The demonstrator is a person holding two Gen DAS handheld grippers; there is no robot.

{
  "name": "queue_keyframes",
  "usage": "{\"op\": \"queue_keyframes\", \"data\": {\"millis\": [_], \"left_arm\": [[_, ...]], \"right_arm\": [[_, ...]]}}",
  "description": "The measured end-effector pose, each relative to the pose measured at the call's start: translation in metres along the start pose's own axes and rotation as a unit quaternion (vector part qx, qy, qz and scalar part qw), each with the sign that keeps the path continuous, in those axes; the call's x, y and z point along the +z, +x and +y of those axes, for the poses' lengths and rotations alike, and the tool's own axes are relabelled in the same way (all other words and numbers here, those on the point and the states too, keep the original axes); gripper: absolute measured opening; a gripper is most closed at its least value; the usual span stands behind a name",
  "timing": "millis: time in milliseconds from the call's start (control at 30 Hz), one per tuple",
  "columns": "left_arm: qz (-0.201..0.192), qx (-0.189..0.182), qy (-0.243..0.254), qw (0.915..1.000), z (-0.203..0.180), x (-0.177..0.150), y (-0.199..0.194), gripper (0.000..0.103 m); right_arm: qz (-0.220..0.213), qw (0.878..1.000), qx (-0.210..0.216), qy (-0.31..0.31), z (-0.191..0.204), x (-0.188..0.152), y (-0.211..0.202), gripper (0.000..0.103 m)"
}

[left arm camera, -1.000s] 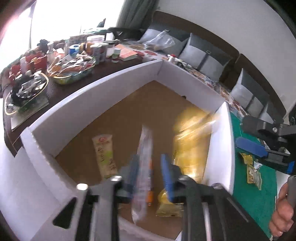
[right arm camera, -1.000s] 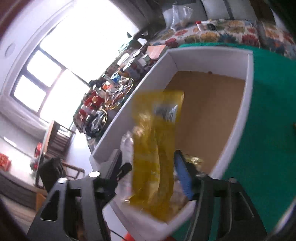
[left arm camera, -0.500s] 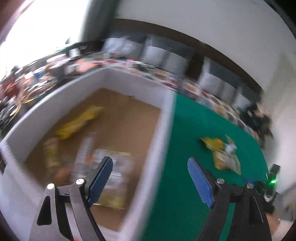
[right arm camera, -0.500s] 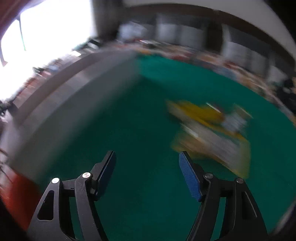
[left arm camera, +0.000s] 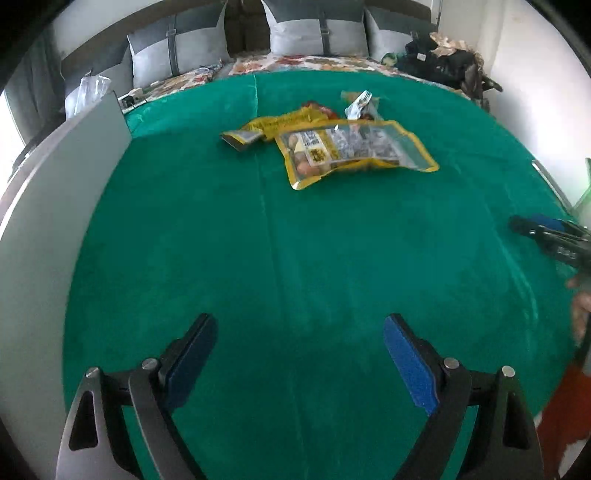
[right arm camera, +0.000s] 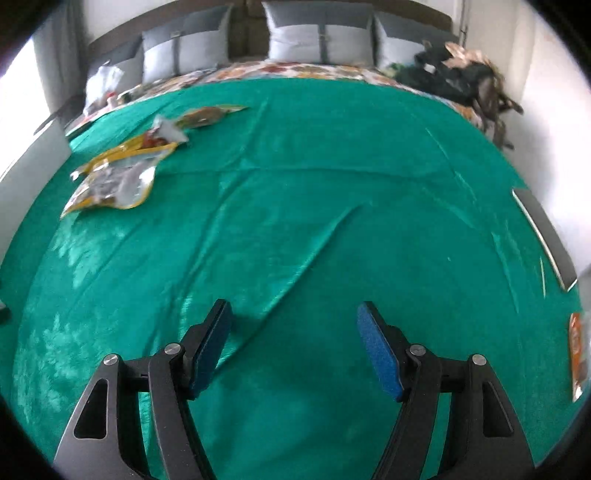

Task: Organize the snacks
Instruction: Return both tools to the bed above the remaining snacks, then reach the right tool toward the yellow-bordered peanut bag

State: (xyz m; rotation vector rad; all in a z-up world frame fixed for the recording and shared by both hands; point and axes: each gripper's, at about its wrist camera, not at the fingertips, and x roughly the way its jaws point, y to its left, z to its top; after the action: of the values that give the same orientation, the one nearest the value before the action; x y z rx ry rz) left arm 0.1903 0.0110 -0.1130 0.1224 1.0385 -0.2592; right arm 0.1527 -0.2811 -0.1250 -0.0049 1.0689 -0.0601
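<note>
Several snack packets lie in a small pile on the green cloth (left arm camera: pixel 295 258). The largest is a yellow-edged clear bag (left arm camera: pixel 354 151), with a yellow packet (left arm camera: pixel 273 125) and a silvery wrapper (left arm camera: pixel 356 105) behind it. The pile shows at the far left in the right wrist view (right arm camera: pixel 118 177). My left gripper (left arm camera: pixel 297 354) is open and empty, well short of the pile. My right gripper (right arm camera: pixel 293 347) is open and empty over bare cloth; its tip shows at the left wrist view's right edge (left arm camera: pixel 550 236).
The white box wall (left arm camera: pixel 55 184) stands along the left. A sofa with grey cushions (left arm camera: pixel 314 33) and a flowered cover runs behind the table. A dark heap of clothes (right arm camera: pixel 465 74) lies at the back right. An orange packet (right arm camera: pixel 577 354) sits at the far right edge.
Both grippers held packets over the white box, then opened and let them go. Both have swung right, away from the box, and now face the green cloth and the pile.
</note>
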Motion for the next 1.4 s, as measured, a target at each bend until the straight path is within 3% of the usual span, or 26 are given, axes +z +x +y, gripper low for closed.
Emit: {"op": "queue_keyframes", "data": {"millis": [267,433,533,1400], "left_arm": [[-0.024,0.029,-0.041,0.9984,0.026,0.019,0.023,0.091],[-0.044,0.035,-0.048,0.9973,0.035,0.016,0.029,0.099],[-0.043,0.04,-0.052,0.9969,0.036,0.015,0.03,0.103],[-0.043,0.033,-0.044,0.9976,0.037,0.016,0.032,0.103]], "right_arm": [[-0.008,1.0,0.001,-0.006,0.004,0.006,0.01,0.086],[-0.006,1.0,-0.004,-0.004,0.004,0.006,0.01,0.09],[-0.006,1.0,-0.004,-0.004,0.004,0.006,0.01,0.09],[-0.005,1.0,-0.003,-0.002,0.0,0.006,0.011,0.093]]}}
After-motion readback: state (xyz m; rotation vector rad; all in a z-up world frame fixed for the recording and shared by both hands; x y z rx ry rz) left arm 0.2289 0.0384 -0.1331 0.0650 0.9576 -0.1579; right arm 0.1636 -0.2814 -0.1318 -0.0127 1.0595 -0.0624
